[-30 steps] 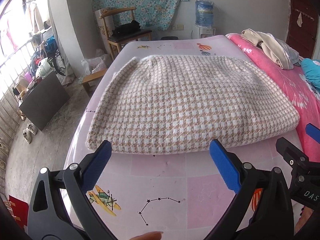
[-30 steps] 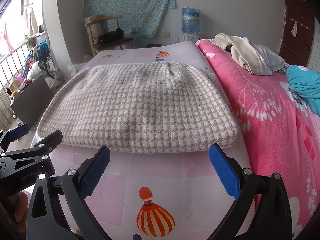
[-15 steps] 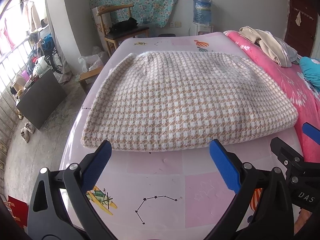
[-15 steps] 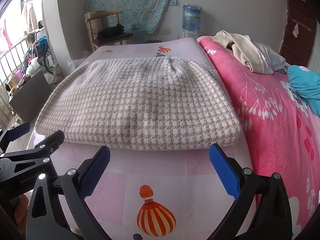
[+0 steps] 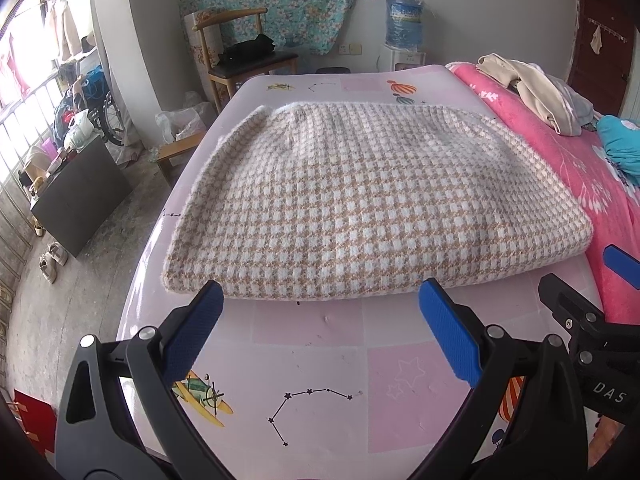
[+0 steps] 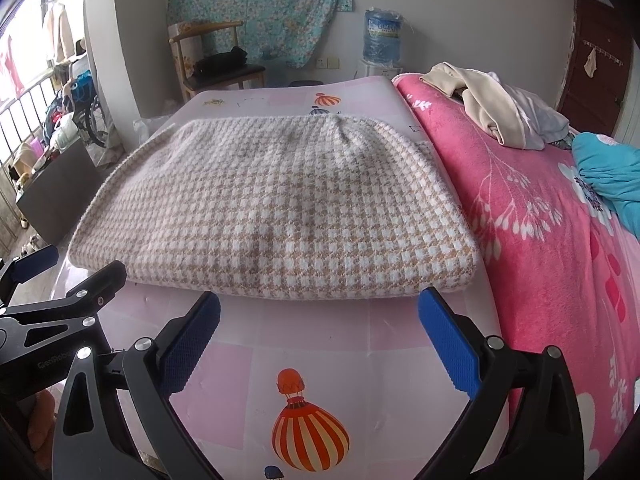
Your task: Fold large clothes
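A folded beige-and-white houndstooth garment (image 5: 360, 200) lies flat on the pale pink mat (image 5: 320, 360); it also shows in the right wrist view (image 6: 280, 208). My left gripper (image 5: 320, 308) is open and empty, its blue pads just short of the garment's near edge. My right gripper (image 6: 320, 312) is open and empty, also just short of the near edge, to the right of the left one. Each gripper shows at the edge of the other's view.
A pink floral blanket (image 6: 540, 220) covers the bed to the right, with a beige clothes pile (image 6: 492, 108) and a teal cloth (image 6: 608, 176) on it. A wooden chair (image 5: 240, 56) and a water dispenser (image 5: 404, 28) stand beyond the mat. The floor drops off left.
Both grippers have moved slightly forward toward the garment's near edge. The garment has not moved and both grippers stay open.
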Available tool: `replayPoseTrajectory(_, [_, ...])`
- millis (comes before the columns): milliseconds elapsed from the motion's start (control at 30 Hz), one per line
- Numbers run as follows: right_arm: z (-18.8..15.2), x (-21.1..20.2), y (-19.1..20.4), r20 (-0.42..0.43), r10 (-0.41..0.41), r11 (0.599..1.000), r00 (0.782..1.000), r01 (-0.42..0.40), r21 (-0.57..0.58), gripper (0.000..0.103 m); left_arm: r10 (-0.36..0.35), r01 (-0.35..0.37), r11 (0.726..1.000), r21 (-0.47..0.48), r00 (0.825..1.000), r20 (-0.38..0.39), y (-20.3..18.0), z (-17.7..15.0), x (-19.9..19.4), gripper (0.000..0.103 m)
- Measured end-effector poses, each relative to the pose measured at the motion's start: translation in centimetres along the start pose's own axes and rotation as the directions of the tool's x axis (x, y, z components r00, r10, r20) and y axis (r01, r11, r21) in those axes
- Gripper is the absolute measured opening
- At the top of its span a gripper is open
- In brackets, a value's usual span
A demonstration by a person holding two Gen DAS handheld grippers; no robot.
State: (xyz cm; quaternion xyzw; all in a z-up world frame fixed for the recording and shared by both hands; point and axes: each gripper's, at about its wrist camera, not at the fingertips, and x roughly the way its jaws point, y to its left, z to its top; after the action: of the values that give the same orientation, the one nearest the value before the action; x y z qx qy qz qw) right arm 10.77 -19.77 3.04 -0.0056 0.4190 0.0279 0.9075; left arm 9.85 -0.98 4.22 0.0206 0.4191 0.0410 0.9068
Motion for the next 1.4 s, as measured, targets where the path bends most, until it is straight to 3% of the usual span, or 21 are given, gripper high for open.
replayPoseTrajectory(1400, [0.06, 0.66, -0.34, -0.021, -0.019, 1.000, 1.000, 0.020, 0.005, 0.097, -0.001, 0.001, 1.000, 0.002, 1.000, -0.006, -0.22, -0.02, 0.05, 0.095])
